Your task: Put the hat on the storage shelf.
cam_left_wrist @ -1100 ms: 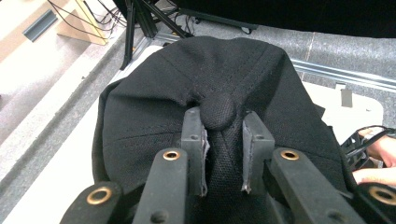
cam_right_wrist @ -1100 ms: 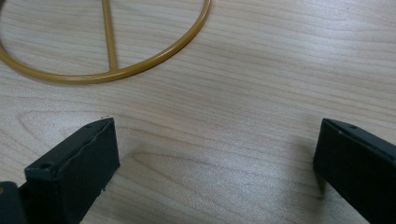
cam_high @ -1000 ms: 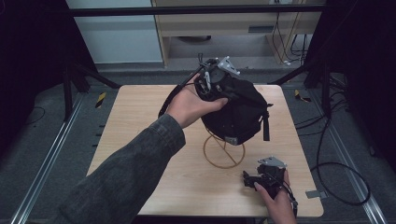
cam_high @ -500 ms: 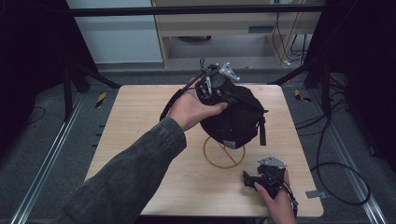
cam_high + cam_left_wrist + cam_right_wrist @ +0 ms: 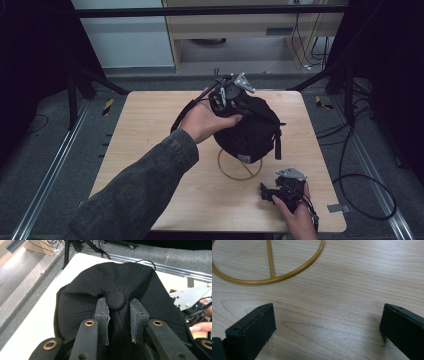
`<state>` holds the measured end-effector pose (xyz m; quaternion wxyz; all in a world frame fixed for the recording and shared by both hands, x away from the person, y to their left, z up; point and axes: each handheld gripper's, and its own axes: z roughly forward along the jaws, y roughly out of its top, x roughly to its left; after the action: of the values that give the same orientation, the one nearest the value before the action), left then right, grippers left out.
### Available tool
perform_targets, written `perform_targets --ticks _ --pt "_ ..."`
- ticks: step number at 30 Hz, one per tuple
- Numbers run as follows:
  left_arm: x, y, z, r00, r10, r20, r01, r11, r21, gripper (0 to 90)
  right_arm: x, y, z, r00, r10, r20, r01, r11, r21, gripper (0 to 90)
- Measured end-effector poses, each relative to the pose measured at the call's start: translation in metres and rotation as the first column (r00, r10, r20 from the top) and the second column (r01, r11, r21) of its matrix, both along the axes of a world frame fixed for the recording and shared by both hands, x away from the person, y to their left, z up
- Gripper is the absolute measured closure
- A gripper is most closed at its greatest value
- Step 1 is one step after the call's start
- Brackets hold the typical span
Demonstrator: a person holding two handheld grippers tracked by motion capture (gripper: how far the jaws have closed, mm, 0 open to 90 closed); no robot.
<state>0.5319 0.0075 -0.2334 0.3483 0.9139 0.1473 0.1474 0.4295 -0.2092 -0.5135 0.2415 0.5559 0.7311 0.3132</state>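
A black cap [image 5: 250, 132] hangs over a gold wire stand whose ring base [image 5: 240, 167] lies on the wooden table [image 5: 150, 130]. My left gripper [image 5: 225, 95] is at the cap's crown, shut on a fold of fabric just below the top button [image 5: 116, 300]. In the left gripper view the cap [image 5: 82, 295] spreads out beyond the jaws. My right gripper [image 5: 267, 192] rests low at the table's front right, jaws wide open with nothing between them. In the right gripper view, bare wood lies between the fingertips [image 5: 254, 327] and part of the ring base [image 5: 294, 270] shows ahead.
The table's front edge [image 5: 225, 231] runs just behind the right hand. A black strap [image 5: 276, 145] hangs off the cap's right side. Cables [image 5: 360, 180] lie on the floor to the right. Aluminium rails [image 5: 45, 180] run along both sides of the table.
My left gripper has come down with the cap, bringing it lower over the gold stand. The right gripper has stayed in place, open.
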Motion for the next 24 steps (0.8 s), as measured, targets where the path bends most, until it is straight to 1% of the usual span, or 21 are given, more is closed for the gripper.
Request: perform_targets --ticks 5,9,10,11,13,14,15,16,17,18,19,20,21,24 --pt "0.0 -0.001 -0.001 1.0 0.004 0.002 -0.004 1.0 0.005 71.1 0.0 0.0 0.0 1.0 0.0 0.0 0.0 1.0 0.0 0.3" --pt "-0.002 -0.002 -0.004 1.0 -0.003 0.006 0.003 0.9999 0.01 70.3 0.0 0.0 0.0 1.0 0.0 0.0 0.0 1.0 0.0 0.3" --pt "-0.004 -0.001 -0.005 0.9998 -0.001 0.02 0.001 1.0 0.006 67.9 0.0 0.0 0.0 1.0 0.0 0.0 0.0 1.0 0.0 0.3" --pt "-0.004 -0.001 -0.005 0.9998 -0.001 0.02 0.001 1.0 0.006 66.2 0.0 0.0 0.0 1.0 0.0 0.0 0.0 1.0 0.0 0.3" --pt "-0.006 0.002 -0.006 0.9993 -0.001 0.036 0.001 0.9999 0.012 64.8 0.0 0.0 0.0 1.0 -0.002 -0.001 0.002 1.0 0.002 0.3" --pt "-0.007 0.003 -0.006 0.9994 -0.002 0.035 0.002 1.0 0.002 64.4 0.0 0.0 0.0 1.0 -0.002 -0.001 0.002 1.0 0.001 0.3" --pt "-0.008 0.005 -0.006 0.9991 -0.002 0.042 0.002 1.0 -0.001 62.8 0.0 0.0 0.0 1.0 -0.002 -0.001 0.002 1.0 0.001 0.3" --pt "-0.009 0.007 -0.005 0.9988 0.004 0.049 -0.003 1.0 -0.009 57.7 0.0 0.0 0.0 1.0 -0.002 -0.001 0.002 1.0 0.001 0.3" --pt "-0.009 0.007 -0.005 0.9988 0.004 0.049 -0.003 1.0 -0.009 55.2 0.0 0.0 0.0 1.0 -0.002 -0.001 0.002 1.0 0.001 0.3" --pt "-0.009 0.008 -0.004 0.9986 0.008 0.052 -0.007 0.9999 -0.015 55.2 0.0 0.0 0.0 1.0 -0.002 -0.001 0.002 1.0 0.001 0.3" --pt "-0.009 0.009 -0.003 0.9985 0.012 0.053 -0.011 0.9998 -0.019 53.4 0.0 0.0 0.0 1.0 -0.003 -0.002 0.003 1.0 0.001 0.3" --pt "-0.01 0.01 -0.002 0.9979 0.017 0.062 -0.015 0.9994 -0.032 48.1 0.0 0.0 0.0 1.0 -0.003 -0.002 0.003 1.0 0.001 0.3" --pt "-0.011 0.01 -0.002 0.9978 0.016 0.064 -0.013 0.9992 -0.038 45.8 0.0 0.0 0.0 1.0 -0.002 -0.001 0.002 1.0 0.001 0.3" --pt "-0.014 0.011 -0.003 0.9975 0.015 0.07 -0.012 0.9993 -0.036 34.7 0.0 0.0 0.0 1.0 -0.002 -0.001 0.002 1.0 0.001 0.3"
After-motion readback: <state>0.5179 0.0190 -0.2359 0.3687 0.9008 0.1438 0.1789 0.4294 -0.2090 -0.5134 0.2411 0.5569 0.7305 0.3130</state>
